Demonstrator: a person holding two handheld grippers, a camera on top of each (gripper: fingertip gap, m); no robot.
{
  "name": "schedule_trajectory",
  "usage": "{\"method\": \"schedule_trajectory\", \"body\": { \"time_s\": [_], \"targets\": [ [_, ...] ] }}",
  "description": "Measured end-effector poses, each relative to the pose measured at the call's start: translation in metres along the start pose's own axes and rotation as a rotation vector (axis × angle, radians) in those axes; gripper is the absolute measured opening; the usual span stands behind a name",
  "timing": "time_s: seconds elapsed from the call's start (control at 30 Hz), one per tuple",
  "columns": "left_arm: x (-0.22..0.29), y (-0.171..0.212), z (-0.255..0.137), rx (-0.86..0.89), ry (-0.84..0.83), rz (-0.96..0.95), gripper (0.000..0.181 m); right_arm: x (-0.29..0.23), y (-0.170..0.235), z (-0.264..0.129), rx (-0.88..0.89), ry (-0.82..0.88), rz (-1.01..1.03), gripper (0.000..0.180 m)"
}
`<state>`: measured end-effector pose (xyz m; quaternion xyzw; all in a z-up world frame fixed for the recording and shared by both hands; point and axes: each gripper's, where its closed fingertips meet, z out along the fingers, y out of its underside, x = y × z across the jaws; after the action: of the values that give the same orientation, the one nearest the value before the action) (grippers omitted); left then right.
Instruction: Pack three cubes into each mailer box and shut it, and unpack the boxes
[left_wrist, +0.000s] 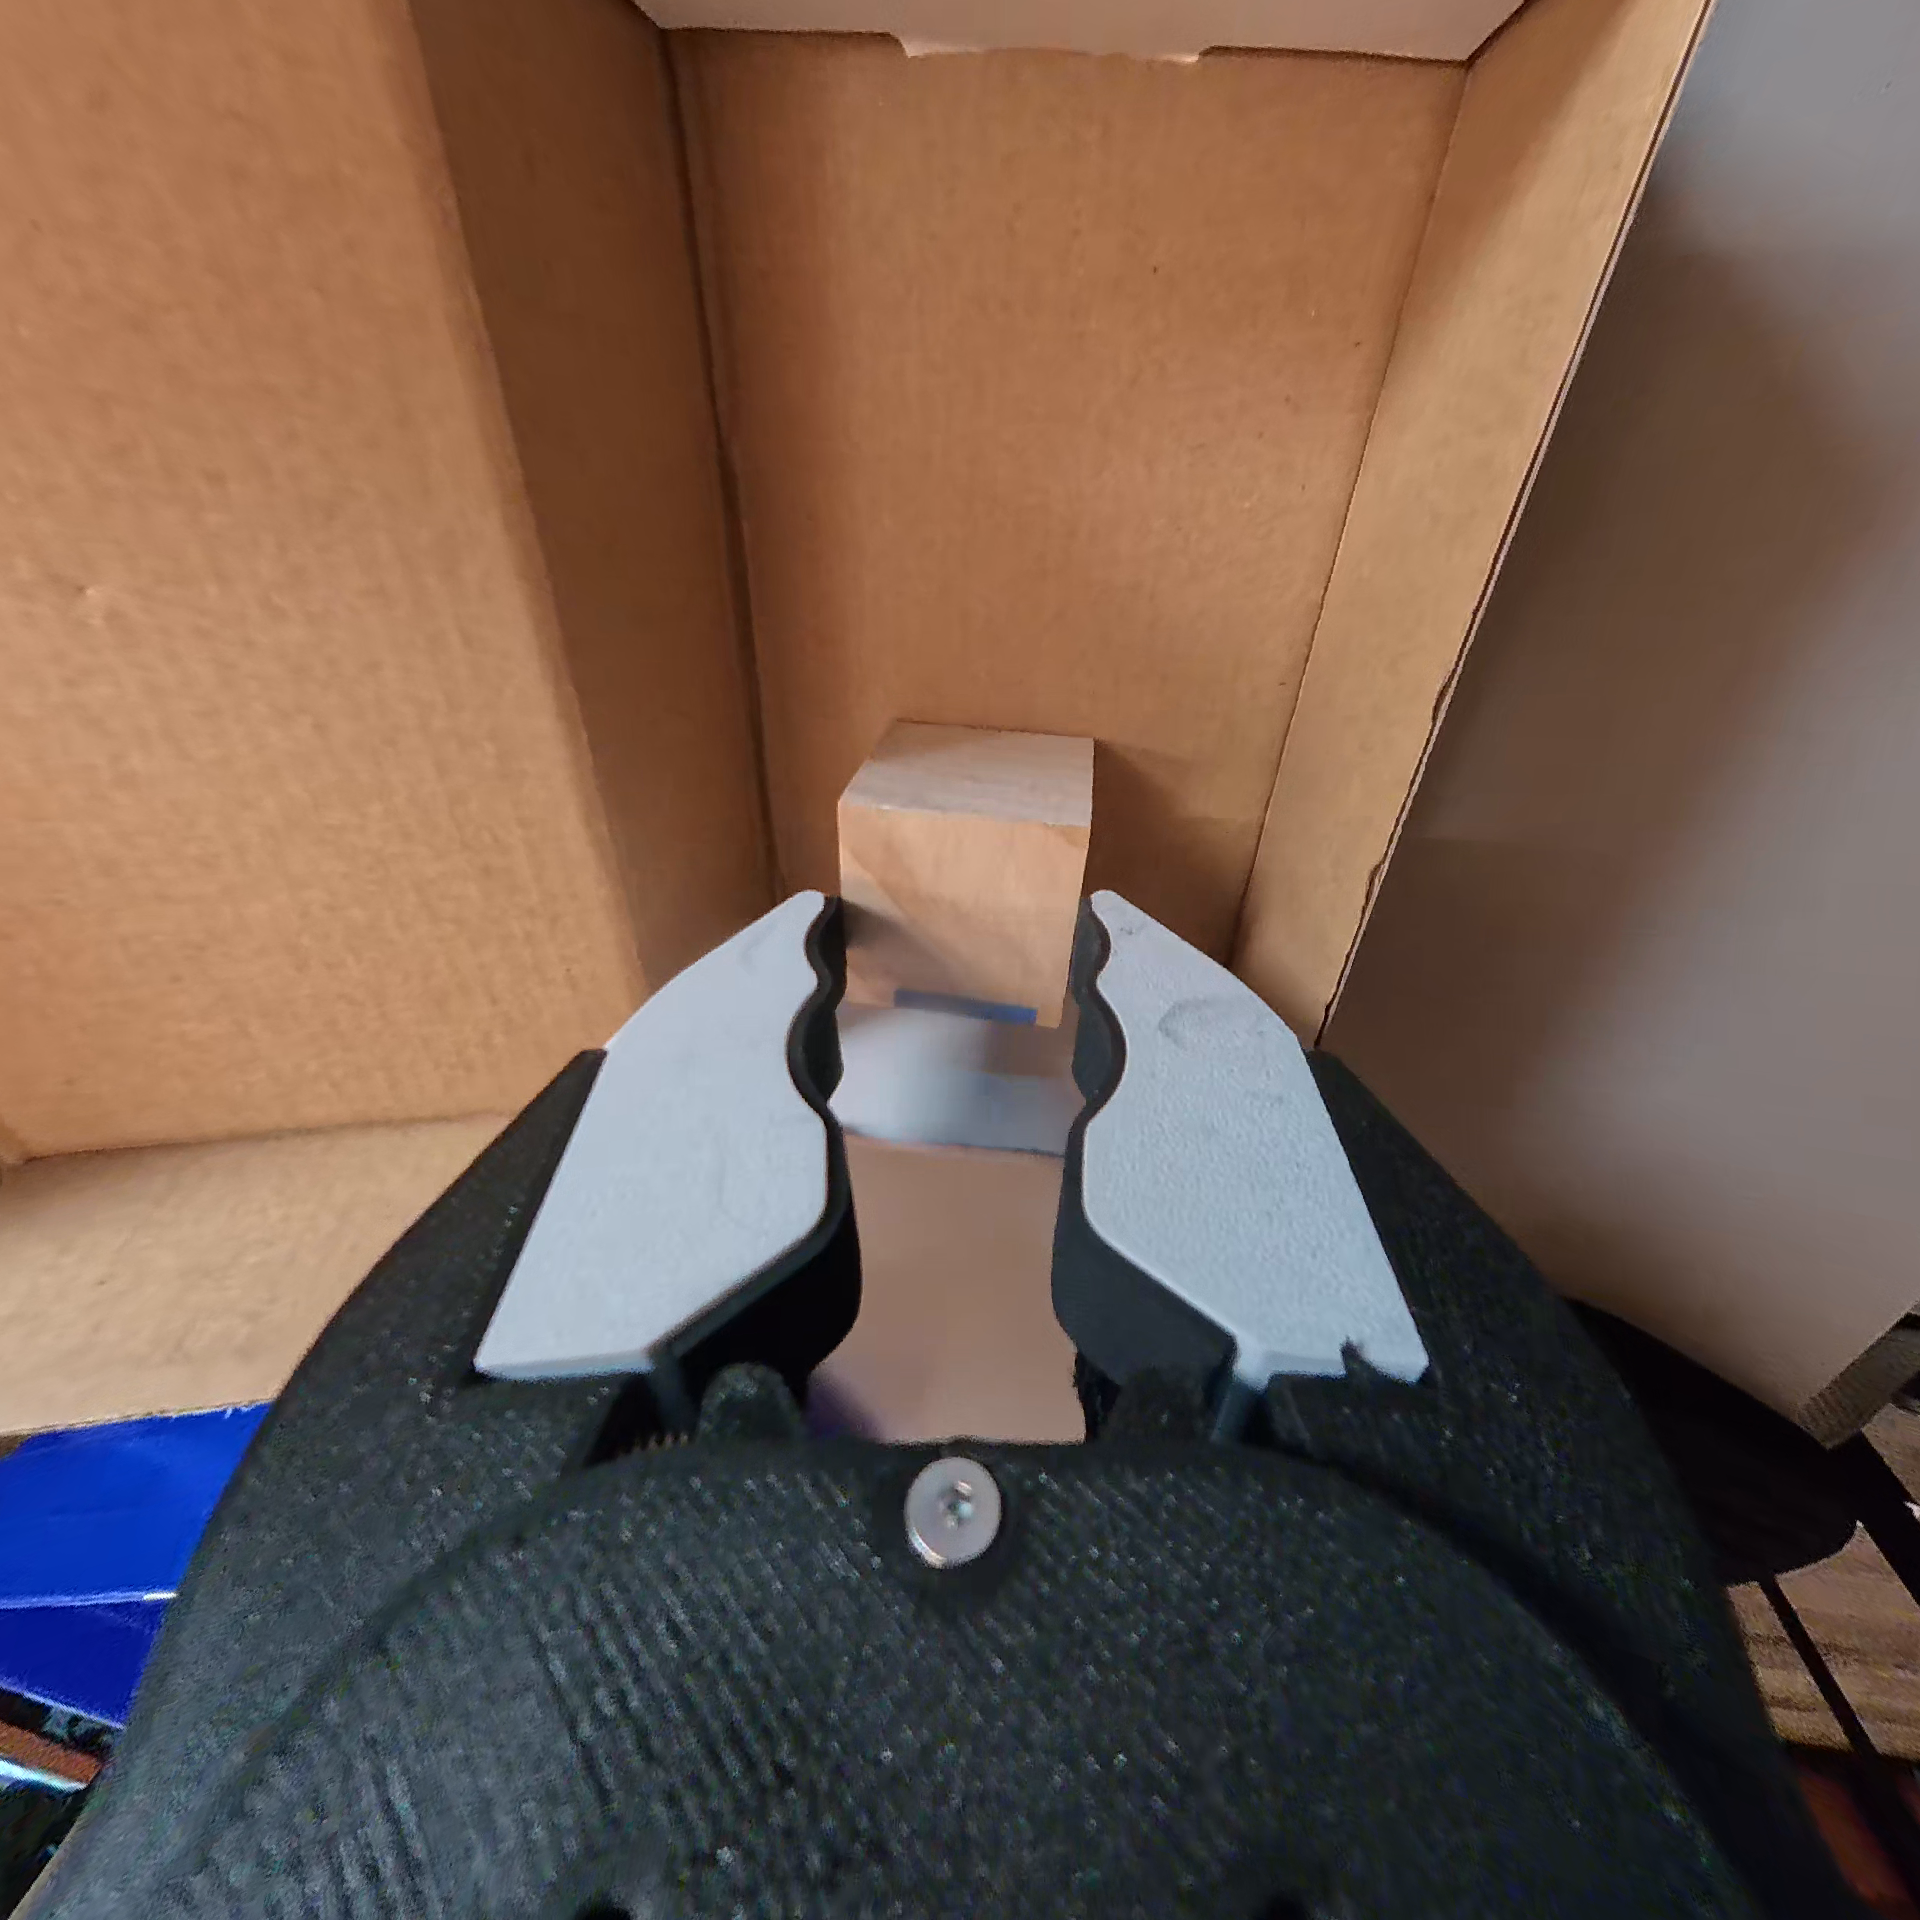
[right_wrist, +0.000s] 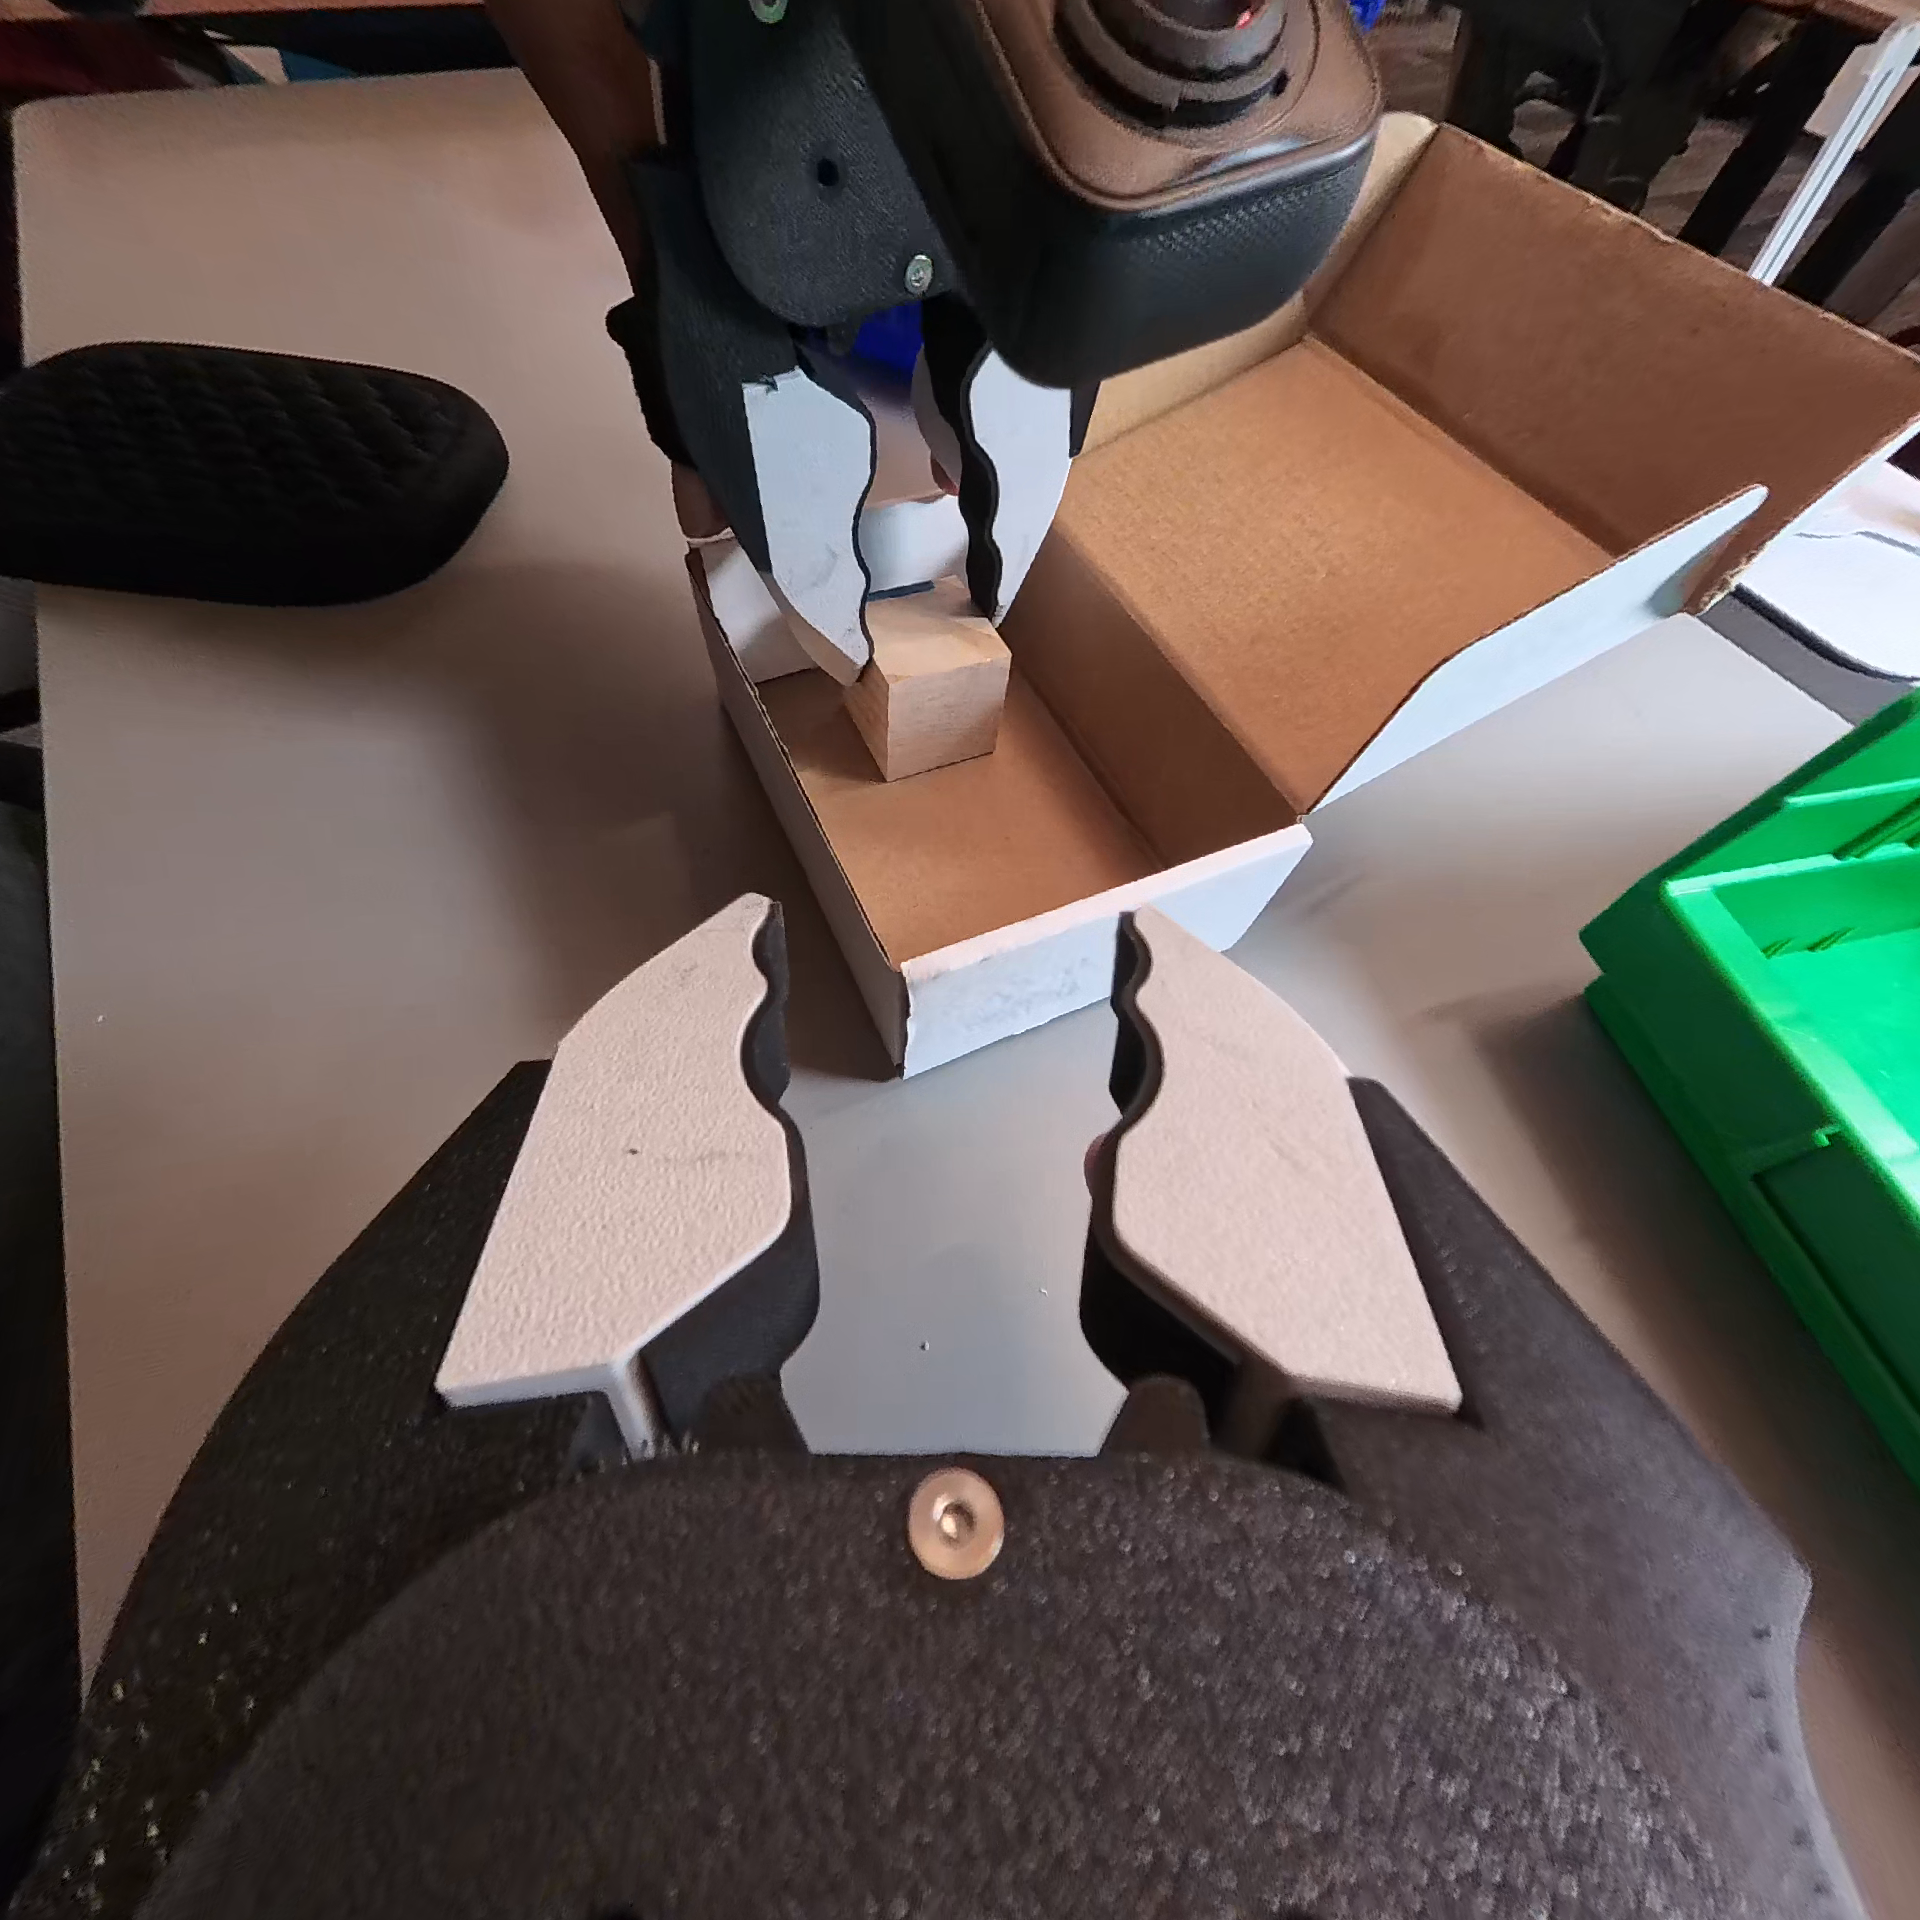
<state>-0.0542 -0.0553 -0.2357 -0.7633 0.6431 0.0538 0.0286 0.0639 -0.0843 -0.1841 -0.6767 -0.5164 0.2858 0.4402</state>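
Straddling wooden cube (left_wrist: 966, 862) in open mailer box (right_wrist: 1081, 977), left tongs (right_wrist: 914, 634) apart w/o clamping; right tongs (right_wrist: 951, 966) apart, empty, above surface (right_wrist: 312, 831).

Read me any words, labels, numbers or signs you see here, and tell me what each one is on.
None can be read. The open cardboard mailer box, pale wooden cube, green plastic bin and grey tabletop show no writing. Nothing on the left claw or right claw.

Left claw (right_wrist: 914, 634) points steeply down, fingers parted; right claw (right_wrist: 951, 977) hangs low, level, fingers spread wide
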Motion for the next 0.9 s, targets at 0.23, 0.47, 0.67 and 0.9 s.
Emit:
{"method": "schedule_trajectory", "body": {
  "time_s": [0.23, 0.47, 0.67, 0.9],
  "targets": [
    [-0.001, 0.002, 0.000, -0.013, -0.001, -0.013, 0.041, 0.002, 0.000, 0.000, -0.003, 0.010, 0.006, 0.060],
    [-0.001, 0.002, 0.001, -0.010, 0.004, -0.017, 0.041, 0.002, 0.000, -0.001, -0.001, 0.011, 0.007, 0.059],
    [-0.002, 0.001, -0.007, 0.033, 0.002, -0.028, 0.047, 0.002, 0.001, -0.001, 0.000, 0.009, 0.009, 0.059],
    [-0.029, 0.023, -0.061, 0.164, -0.072, -0.119, 0.047, 0.002, 0.001, -0.001, -0.001, 0.007, 0.008, 0.059]
  ]
}}
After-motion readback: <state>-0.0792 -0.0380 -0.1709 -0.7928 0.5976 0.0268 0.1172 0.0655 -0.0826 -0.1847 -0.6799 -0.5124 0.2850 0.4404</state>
